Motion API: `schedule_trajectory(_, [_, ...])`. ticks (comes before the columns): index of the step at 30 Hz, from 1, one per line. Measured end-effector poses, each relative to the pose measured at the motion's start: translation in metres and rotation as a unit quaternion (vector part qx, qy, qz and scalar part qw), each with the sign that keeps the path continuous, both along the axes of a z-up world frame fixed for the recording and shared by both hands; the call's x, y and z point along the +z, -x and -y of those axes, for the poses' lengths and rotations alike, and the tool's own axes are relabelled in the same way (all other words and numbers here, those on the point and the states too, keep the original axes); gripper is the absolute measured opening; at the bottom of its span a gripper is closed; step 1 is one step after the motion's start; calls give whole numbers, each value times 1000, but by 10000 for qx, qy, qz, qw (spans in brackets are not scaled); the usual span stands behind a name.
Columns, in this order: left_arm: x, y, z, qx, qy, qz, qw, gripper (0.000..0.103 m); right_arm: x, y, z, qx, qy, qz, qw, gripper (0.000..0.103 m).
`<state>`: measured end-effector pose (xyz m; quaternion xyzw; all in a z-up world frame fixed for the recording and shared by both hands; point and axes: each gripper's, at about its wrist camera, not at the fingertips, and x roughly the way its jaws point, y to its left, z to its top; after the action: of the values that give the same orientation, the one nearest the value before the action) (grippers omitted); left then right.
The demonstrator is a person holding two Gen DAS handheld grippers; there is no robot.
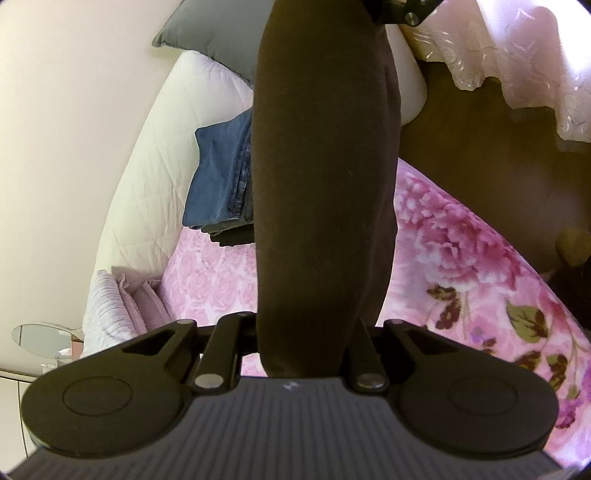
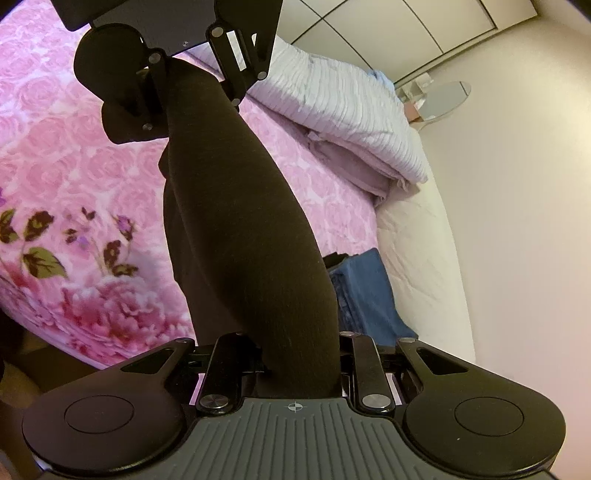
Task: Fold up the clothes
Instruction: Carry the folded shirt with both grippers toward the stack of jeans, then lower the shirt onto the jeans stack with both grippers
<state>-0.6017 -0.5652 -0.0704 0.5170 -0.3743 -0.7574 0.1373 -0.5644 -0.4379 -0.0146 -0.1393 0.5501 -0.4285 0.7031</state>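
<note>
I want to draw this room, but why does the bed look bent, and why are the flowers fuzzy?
Left wrist view: the fisheye lens bows the white mattress edge into a curve, and the floral blanket is smeared, most near the rim; daylight washes out the lace curtain. Right wrist view: the wall edge curves too, the blanket's flowers blur at left, while the black garment stays dark with little detail.

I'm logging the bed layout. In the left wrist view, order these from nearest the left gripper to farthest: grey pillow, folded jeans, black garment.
1. black garment, clamped in the left gripper.
2. folded jeans, left of the garment on the bed.
3. grey pillow, at the far end, top left.
</note>
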Motion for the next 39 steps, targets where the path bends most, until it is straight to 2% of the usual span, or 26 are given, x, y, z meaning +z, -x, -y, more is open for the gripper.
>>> schedule_trajectory(12, [20, 38, 82, -115, 112, -517, 9985, 13, 17, 27, 83, -62, 41, -244, 9997, 20])
schedule_trajectory(22, [33, 81, 122, -25, 94, -643, 9979, 13, 27, 61, 147, 64, -27, -186, 9998, 20])
schedule_trajectory(26, [37, 120, 141, 35, 77, -640, 9979, 13, 26, 91, 174, 190, -69, -142, 9997, 20])
schedule_trajectory(31, [39, 187, 180, 238, 166, -648, 9975, 13, 25, 156, 228, 506, -8, -103, 9987, 20])
schedule_trajectory(39, [47, 322, 289, 745, 378, -526, 9951, 13, 16, 282, 366, 874, 105, -16, 9961, 20])
